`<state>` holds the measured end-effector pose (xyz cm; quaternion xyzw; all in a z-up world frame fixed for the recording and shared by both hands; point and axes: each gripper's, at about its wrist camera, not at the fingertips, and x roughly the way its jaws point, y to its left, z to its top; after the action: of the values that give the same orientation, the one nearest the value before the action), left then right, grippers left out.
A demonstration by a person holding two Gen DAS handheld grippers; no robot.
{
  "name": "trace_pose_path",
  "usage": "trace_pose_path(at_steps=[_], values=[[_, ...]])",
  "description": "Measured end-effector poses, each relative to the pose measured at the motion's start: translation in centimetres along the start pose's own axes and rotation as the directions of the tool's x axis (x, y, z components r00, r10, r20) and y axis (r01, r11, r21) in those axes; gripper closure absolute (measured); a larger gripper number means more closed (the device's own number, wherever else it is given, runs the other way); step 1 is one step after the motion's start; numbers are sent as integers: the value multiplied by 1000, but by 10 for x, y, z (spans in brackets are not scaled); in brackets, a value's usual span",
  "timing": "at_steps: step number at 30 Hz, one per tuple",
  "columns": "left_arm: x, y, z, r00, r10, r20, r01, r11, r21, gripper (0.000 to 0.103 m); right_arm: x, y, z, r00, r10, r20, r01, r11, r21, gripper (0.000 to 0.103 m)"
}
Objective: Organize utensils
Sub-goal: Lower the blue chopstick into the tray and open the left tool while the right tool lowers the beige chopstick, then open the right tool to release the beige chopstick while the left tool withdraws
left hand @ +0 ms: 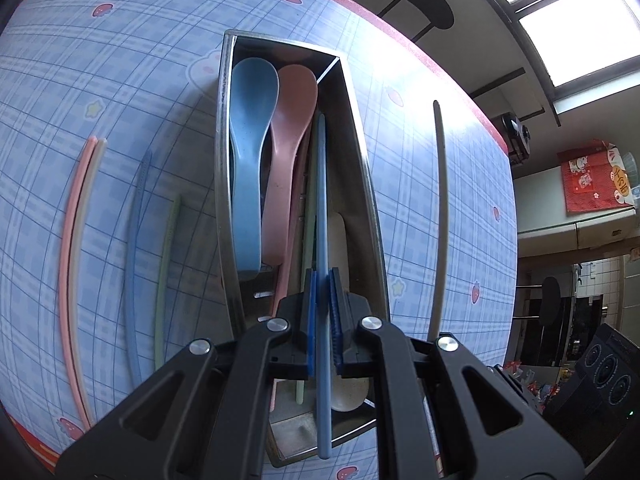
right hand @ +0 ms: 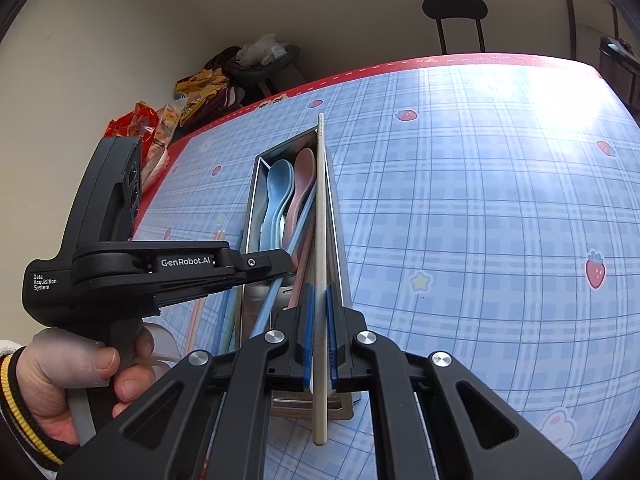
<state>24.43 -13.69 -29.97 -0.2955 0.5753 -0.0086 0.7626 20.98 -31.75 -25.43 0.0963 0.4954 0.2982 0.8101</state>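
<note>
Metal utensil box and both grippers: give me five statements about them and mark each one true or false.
1. The left gripper is shut on a blue chopstick. True.
2. The right gripper has open, empty jaws. False: it is shut on a beige chopstick.
3. A blue spoon and a pink spoon lie side by side in the metal box. True.
4. No chopsticks remain on the tablecloth. False: several lie beside the box, including a pink chopstick.
5. The spoon bowls point toward the grippers. False: they sit at the box's far end.
</note>
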Motion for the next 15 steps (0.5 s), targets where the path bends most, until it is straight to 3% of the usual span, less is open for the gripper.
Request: trace_pose_path(at_steps=[5, 10, 15], values=[[2, 1, 5, 1000, 7, 2, -7, 1000, -6, 93, 7, -1, 2, 1000, -3, -14, 3, 1000, 9, 96], [-20, 12, 8, 998, 14, 62, -14, 1000, 2, 92, 24, 10, 7, 999, -3, -37, 4, 1000, 17, 96], [-46, 29, 11, 991, 50, 122, -51, 999, 5, 82, 49, 24, 12, 997, -27, -79, 29, 999, 22, 96]])
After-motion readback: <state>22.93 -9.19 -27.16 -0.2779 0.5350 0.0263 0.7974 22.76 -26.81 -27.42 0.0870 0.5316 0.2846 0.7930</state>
